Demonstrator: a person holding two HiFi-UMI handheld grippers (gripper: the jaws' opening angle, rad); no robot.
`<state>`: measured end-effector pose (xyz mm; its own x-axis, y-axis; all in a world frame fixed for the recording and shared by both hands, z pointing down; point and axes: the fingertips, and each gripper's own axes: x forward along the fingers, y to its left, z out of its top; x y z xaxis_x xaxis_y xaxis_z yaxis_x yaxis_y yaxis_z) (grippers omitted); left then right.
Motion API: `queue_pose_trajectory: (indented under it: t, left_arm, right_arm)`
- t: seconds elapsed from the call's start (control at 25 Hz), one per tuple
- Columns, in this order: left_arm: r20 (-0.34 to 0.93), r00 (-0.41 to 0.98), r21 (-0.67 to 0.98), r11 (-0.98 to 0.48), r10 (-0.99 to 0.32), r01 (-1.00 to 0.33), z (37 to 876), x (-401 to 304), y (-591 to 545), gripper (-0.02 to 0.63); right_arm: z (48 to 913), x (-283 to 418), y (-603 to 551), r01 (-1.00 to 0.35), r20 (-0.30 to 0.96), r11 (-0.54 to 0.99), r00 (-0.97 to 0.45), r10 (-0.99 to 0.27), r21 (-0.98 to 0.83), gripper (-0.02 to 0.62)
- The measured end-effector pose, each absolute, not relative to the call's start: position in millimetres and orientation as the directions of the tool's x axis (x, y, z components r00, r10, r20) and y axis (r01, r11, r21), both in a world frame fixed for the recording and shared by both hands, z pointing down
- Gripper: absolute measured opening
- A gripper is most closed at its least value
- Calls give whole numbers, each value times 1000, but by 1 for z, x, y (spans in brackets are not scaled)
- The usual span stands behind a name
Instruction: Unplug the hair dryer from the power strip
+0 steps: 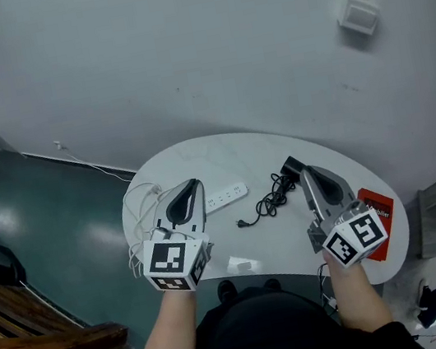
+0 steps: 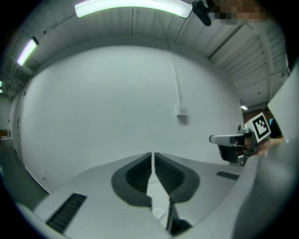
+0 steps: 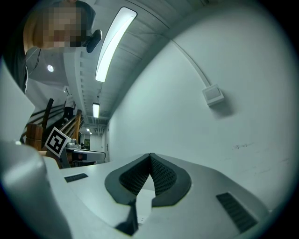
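Observation:
A white power strip (image 1: pixel 226 196) lies on the round white table (image 1: pixel 223 156), its white lead (image 1: pixel 141 201) looping off to the left. To its right a coiled black cord (image 1: pixel 272 198) lies loose, its small plug end (image 1: pixel 243 223) on the tabletop apart from the strip. A black body (image 1: pixel 290 167) sits at the cord's far end, partly hidden. My left gripper (image 1: pixel 193 184) hovers at the strip's left end, jaws together and empty (image 2: pixel 153 154); the strip (image 2: pixel 159 213) shows below them. My right gripper (image 1: pixel 304 171) is beside the black body, shut and empty (image 3: pixel 150 155).
A red flat item (image 1: pixel 380 213) lies at the table's right edge under my right hand. A white wall box (image 1: pixel 359 17) with a conduit sits on the wall behind. Dark floor and a wooden bench (image 1: pixel 29 336) lie to the left.

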<state>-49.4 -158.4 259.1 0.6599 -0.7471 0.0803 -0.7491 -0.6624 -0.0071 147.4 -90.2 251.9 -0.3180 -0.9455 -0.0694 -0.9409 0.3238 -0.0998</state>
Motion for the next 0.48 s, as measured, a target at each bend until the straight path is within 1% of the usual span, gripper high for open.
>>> queue_pose_trajectory:
  t: [0.48]
  left_arm:
    - [84, 648, -29, -651, -757, -758, 255, -54, -167, 28]
  right_arm:
    - [245, 149, -95, -938, -79, 333, -326, -942, -97, 34]
